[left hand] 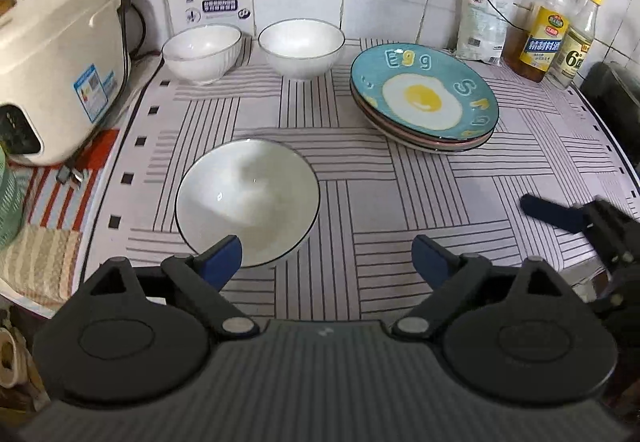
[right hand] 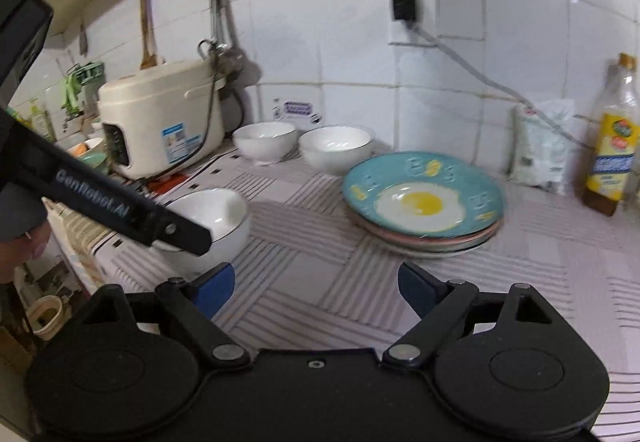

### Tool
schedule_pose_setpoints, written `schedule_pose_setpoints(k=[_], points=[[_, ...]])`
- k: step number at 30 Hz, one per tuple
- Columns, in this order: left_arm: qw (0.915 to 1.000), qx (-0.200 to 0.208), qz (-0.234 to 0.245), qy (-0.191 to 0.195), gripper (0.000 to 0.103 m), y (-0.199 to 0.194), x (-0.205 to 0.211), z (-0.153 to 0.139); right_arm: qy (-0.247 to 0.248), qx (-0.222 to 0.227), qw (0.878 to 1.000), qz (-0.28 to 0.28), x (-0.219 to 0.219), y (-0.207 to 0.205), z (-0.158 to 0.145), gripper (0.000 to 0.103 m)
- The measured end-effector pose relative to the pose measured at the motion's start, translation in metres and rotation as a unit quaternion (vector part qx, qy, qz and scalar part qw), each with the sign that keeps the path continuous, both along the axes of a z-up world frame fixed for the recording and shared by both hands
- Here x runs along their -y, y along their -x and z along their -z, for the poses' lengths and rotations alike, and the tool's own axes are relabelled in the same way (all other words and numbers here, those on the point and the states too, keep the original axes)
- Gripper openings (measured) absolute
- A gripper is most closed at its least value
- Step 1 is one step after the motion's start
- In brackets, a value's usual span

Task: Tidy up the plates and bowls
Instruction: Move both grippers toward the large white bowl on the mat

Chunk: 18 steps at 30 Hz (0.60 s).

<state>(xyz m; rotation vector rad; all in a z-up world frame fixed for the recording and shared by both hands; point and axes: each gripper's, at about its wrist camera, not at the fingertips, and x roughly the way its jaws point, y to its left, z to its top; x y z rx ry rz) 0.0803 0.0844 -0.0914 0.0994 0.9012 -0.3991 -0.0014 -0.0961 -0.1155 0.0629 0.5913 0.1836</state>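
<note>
A white bowl with a dark rim point(left hand: 248, 202) point(right hand: 218, 210) sits near the front left of the striped mat point(left hand: 400, 202). My left gripper point(left hand: 326, 260) hangs open just in front of it, and its left pad point(left hand: 224, 256) overlaps the bowl's near rim in the picture. Two more white bowls point(left hand: 202, 50) point(left hand: 302, 46) stand by the back wall. A stack of plates topped by a teal fried-egg plate point(left hand: 424, 94) point(right hand: 422, 196) lies at the back right. My right gripper point(right hand: 316, 282) is open and empty over the mat, short of the plates.
A cream rice cooker point(left hand: 60, 62) point(right hand: 160, 122) stands at the left edge with its cord behind it. Bottles point(left hand: 544, 38) point(right hand: 612, 146) and a white bag point(left hand: 480, 26) line the back right. A dark object point(left hand: 612, 98) sits at the far right.
</note>
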Motion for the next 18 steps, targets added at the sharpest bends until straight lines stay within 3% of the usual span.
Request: schedule_pose_setpoints(k=[11,15,18], points=[[0.9982,-0.002,-0.046,0.039,0.092,-0.020,-0.044,0.009,-0.009,-0.014,0.998,-0.068,-0.050,-0.024,0.029,0.091],[0.9957,-0.021,-0.073,0.052,0.089,-0.037,-0.056,0.021,-0.031,-0.020,0.996,-0.076,-0.060,-0.038,0.041,0.091],[0.9947,-0.032,-0.085,0.047,0.081,-0.050,-0.062,0.034,-0.035,-0.020,0.995,-0.089,-0.070,-0.047,0.050,0.091]])
